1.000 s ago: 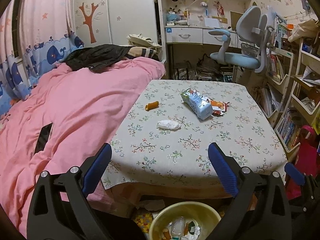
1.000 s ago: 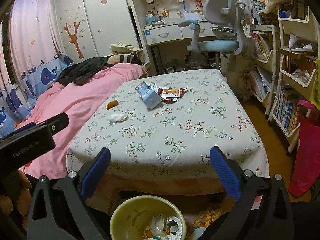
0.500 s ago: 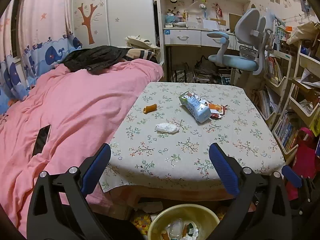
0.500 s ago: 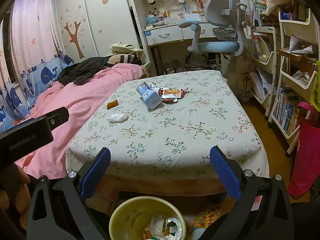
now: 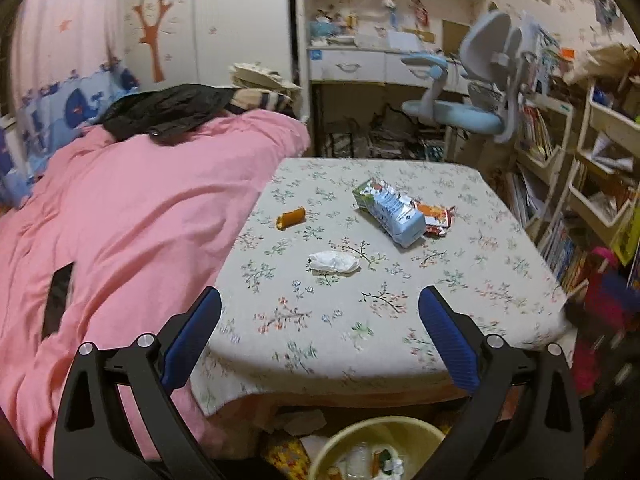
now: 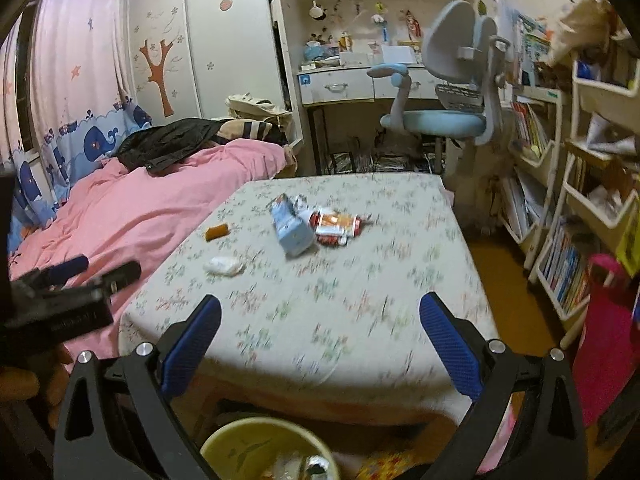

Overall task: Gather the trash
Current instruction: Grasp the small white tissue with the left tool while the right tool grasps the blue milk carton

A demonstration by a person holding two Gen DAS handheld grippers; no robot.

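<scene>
Left fingers: both blue pads of the left gripper are spread wide with nothing between them, poised over the near edge of the table.
Right fingers: the right gripper is likewise splayed and empty, held over the near table edge; its view is motion-blurred.
Tissue: a crumpled white tissue lies on the floral tablecloth, nearest of the trash to the left gripper.
Orange piece: a small orange scrap sits beyond the tissue, toward the bed side of the table.
Carton: a light-blue carton lies on its side near the table's middle.
Wrapper: a red-orange wrapper is touching the carton on its right, possibly tucked partly under it.
Bin: a yellow bin stands on the floor below the near table edge, with scraps already inside.
Bed: a pink duvet abuts the table's left side.
</scene>
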